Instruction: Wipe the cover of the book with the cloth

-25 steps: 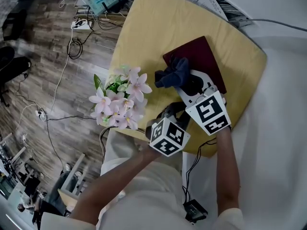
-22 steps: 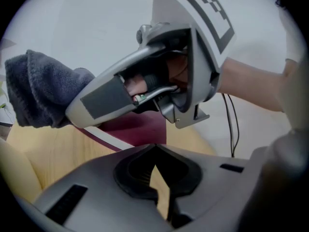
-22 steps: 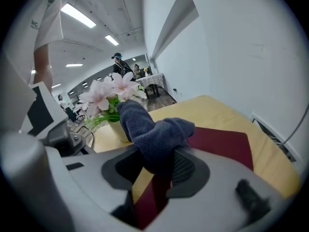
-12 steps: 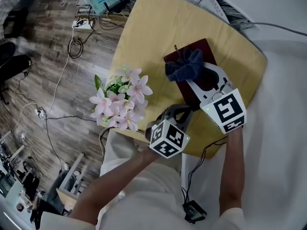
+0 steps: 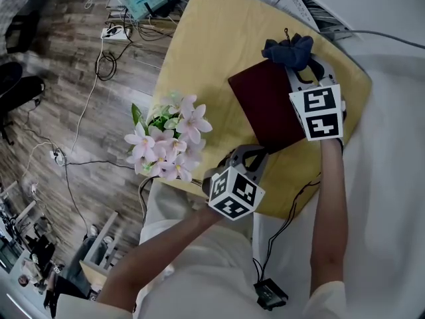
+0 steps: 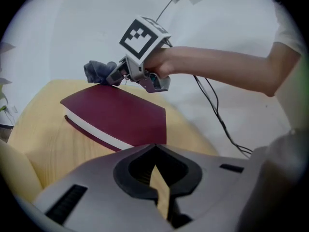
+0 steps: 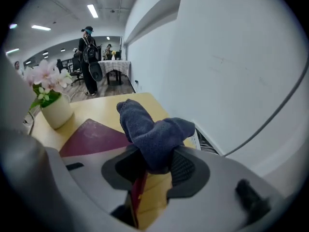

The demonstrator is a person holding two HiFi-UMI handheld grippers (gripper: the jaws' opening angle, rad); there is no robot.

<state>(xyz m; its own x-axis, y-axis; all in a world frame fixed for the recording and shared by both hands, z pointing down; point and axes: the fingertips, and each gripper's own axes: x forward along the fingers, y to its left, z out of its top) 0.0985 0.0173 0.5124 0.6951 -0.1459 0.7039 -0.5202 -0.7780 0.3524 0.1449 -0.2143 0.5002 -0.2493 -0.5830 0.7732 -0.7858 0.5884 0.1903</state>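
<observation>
The maroon book (image 5: 265,108) is judged mid-wipe, the blue cloth (image 5: 289,50) pinched in the right claw (image 7: 155,164) at its top corner; a stroke down the cover is called for, left claw (image 6: 155,150) closed, empty.

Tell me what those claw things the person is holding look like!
The left gripper and right gripper are pale grey plastic with black rubbery lining inside the jaws. Each carries a white cube printed with black square markers. A thin black cable trails from the right one. The person wears a white short-sleeved shirt.
</observation>
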